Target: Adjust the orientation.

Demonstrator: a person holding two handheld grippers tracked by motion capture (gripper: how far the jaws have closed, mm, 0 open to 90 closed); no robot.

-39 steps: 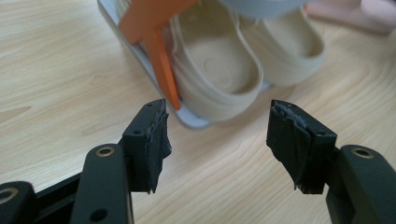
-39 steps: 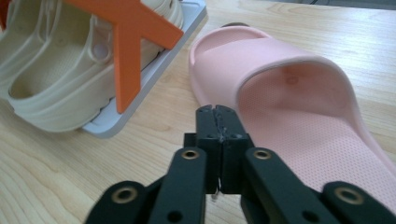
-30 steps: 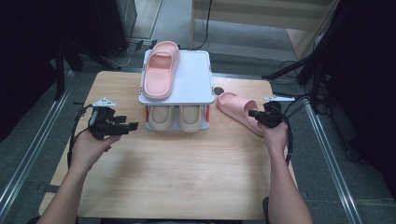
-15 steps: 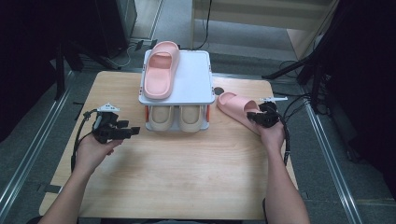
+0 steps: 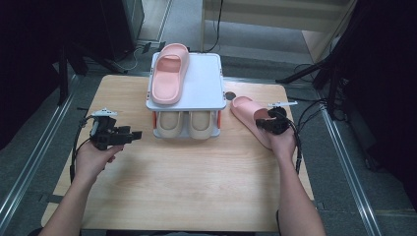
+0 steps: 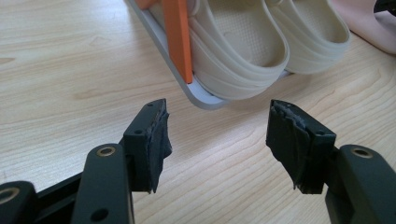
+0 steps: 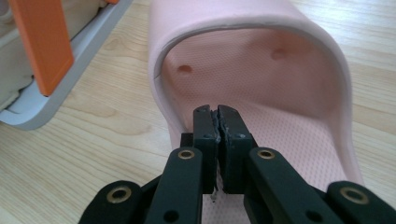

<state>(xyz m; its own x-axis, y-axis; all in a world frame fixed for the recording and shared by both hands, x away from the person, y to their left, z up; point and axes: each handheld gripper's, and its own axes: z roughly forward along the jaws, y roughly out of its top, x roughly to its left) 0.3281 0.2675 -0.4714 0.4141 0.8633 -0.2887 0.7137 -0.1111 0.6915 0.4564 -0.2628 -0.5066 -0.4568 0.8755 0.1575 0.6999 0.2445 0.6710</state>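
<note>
One pink slipper shelved, its mate not yet lifted
Right of the shoe rack point(image 5: 216, 93), the loose pink slipper point(image 5: 248, 114) lies on the table; right gripper point(image 7: 217, 114) clenched empty at its opening, left gripper point(image 6: 217, 135) released, beside the rack's left end

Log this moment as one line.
right tool: shut, inside pink slipper on table | left tool: open, empty, facing rack
</note>
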